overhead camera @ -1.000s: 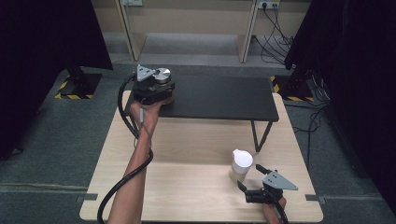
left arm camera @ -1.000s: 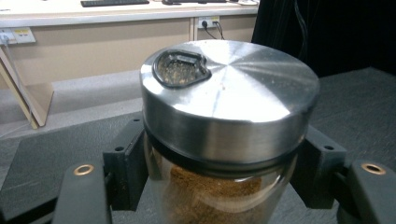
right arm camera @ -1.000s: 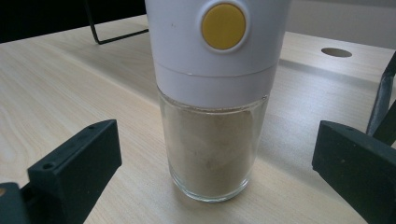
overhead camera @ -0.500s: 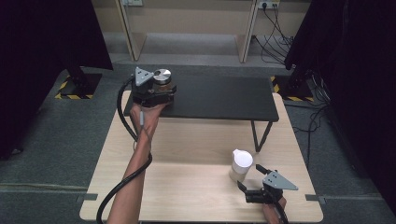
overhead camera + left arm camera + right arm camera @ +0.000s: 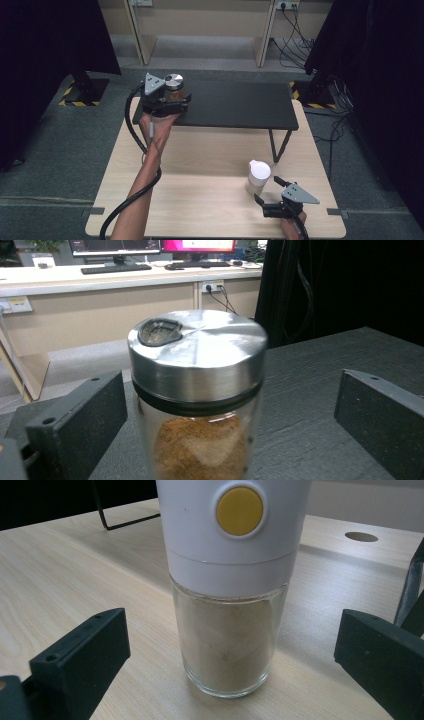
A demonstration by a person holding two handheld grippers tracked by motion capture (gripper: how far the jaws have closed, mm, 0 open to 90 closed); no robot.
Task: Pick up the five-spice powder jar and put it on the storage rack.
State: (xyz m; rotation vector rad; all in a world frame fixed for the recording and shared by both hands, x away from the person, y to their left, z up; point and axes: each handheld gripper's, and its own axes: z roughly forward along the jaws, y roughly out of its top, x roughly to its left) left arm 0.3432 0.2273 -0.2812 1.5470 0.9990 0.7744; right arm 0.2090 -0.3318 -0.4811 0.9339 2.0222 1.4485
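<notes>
— Where is the spice jar (image 5: pixel 197 395) found?
— Upright on the black shelf (image 5: pixel 235 102), between the wide-spread jaws of the left gripper (image 5: pixel 167 100).
— And the right gripper (image 5: pixel 270 197)?
— Wide too, the white-capped shaker (image 5: pixel 232 587) being framed on the table (image 5: pixel 200 200).

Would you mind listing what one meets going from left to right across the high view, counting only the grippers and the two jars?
Left gripper → steel-lidded jar of brown powder on the black shelf → white-capped jar on the wooden table → right gripper.
</notes>
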